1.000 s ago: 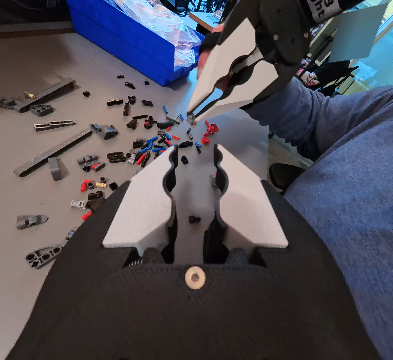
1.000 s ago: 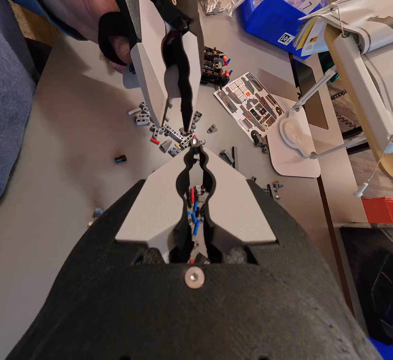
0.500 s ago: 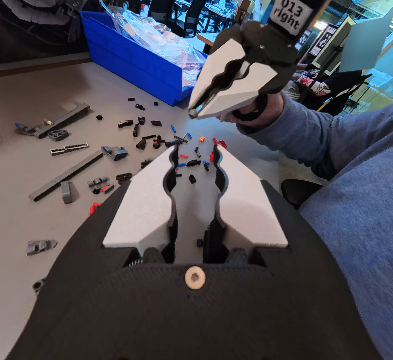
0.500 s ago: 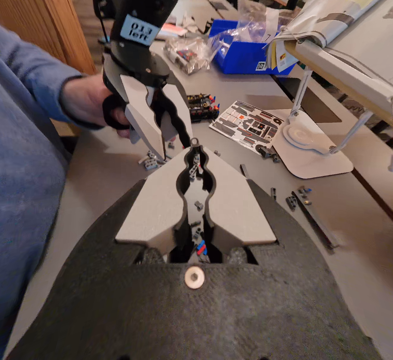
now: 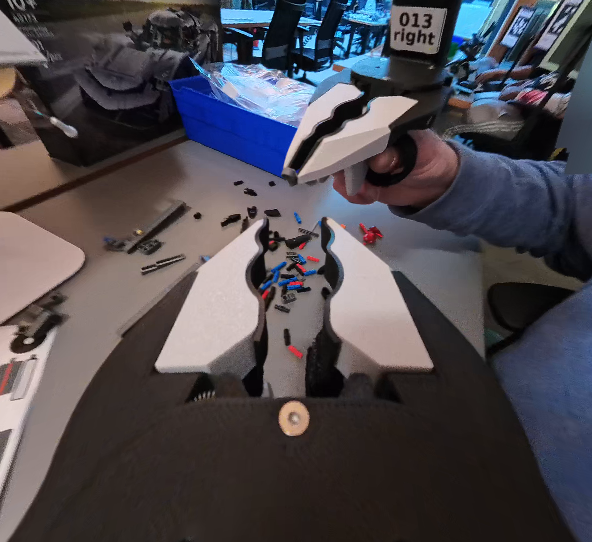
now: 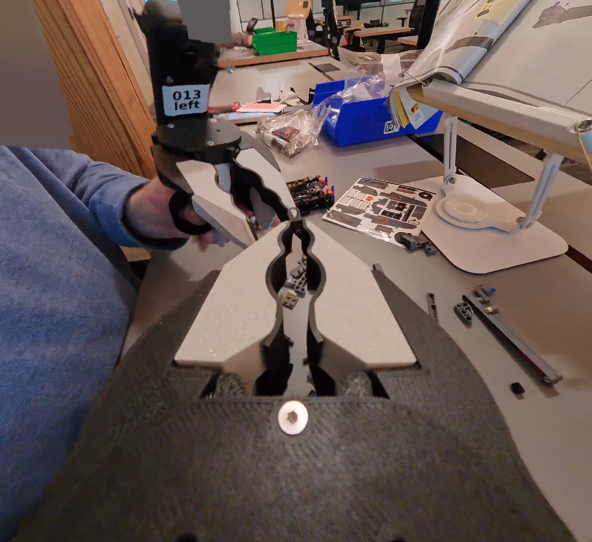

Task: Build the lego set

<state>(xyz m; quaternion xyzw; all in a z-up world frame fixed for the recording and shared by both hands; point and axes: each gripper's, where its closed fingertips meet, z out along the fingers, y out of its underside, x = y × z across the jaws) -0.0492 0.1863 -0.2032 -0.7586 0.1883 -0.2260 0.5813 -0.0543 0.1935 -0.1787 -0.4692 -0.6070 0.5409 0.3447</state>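
My right gripper (image 6: pixel 293 224) is shut on a small grey ring-shaped Lego piece (image 6: pixel 293 213) and holds it in the air above the grey table (image 6: pixel 400 273). It also shows in the left wrist view (image 5: pixel 291 174), up and to the right of my left gripper (image 5: pixel 294 222). My left gripper is open and empty, above a scatter of small blue, red and black pins (image 5: pixel 288 273). In the right wrist view the left gripper (image 6: pixel 267 229) hangs just left of the held piece. A black partial build (image 6: pixel 309 193) sits behind them.
A sticker sheet (image 6: pixel 381 209) lies by a white stand base (image 6: pixel 490 238) that carries the instruction booklet (image 6: pixel 512 30). A blue bin (image 5: pixel 237 129) with plastic bags and the set's box (image 5: pixel 105 46) stand at the back. Long grey beams (image 6: pixel 512 341) and a bag of parts (image 6: pixel 288 136) lie on the table. Both grippers' tips are close together, under 4 cm apart.
Both grippers have risen from the table and tilted up towards level. The right one stays shut on the small grey piece; the left stays open.
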